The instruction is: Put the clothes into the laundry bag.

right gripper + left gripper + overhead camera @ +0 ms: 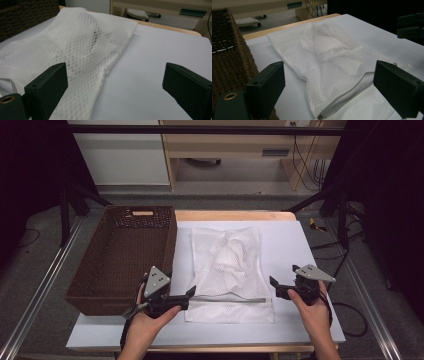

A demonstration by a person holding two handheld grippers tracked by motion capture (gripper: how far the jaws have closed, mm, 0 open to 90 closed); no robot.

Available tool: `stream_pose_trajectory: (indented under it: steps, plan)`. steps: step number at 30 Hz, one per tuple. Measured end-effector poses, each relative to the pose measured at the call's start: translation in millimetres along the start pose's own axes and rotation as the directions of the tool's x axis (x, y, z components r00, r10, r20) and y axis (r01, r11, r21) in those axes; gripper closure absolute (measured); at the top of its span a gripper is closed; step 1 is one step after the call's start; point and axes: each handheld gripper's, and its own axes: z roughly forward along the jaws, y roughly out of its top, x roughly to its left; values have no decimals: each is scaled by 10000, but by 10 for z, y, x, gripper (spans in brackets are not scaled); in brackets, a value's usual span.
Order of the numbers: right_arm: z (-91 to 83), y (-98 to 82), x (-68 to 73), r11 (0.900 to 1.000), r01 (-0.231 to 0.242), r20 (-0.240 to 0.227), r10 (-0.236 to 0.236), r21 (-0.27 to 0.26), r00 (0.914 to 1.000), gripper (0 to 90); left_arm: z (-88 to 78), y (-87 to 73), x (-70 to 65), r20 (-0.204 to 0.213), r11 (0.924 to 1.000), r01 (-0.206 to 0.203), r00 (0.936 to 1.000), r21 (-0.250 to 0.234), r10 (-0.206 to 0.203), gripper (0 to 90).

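Note:
A white mesh laundry bag (pixel 227 265) lies flat on the white table top (pixel 300 250) with crumpled white cloth inside it. Its grey zipper (pixel 230 299) runs along the near end and looks closed. My left gripper (pixel 189 296) is open at the bag's near left corner, and the zipper's pull end (pixel 320 116) lies between its jaws in the left gripper view. Just off the bag's near right corner, my right gripper (pixel 274 287) stands open and points left. In the right gripper view the bag's edge (pixel 75 45) reaches in by the left jaw, with nothing held.
A brown wicker basket (pixel 122 255) stands empty on the left of the table, close beside the bag and the left gripper. Bare white surface lies right of the bag. Beyond the far edge are wooden furniture (pixel 240 150) and cables on the floor.

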Motion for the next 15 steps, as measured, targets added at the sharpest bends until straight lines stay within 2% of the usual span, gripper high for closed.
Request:
stream_pose_trajectory:
  steps: [3, 10, 15]
  plan:
    - [6, -15, -33, 9999, -63, 101, 62, 100, 9999, 66, -52, 19, 75, -165, 10000, 54, 9998, -6, -54, 108]
    - [12, -60, -132, 9990, -284, 336, 272, 353, 9991, 67, -146, 52, 255, -548, 9995, 34, 9985, 312, -16, 108]
    - [18, -100, -211, 9978, -438, 548, 410, 507, 9977, 67, -226, 73, 366, -742, 9997, 148, 9972, 194, -133, 106]
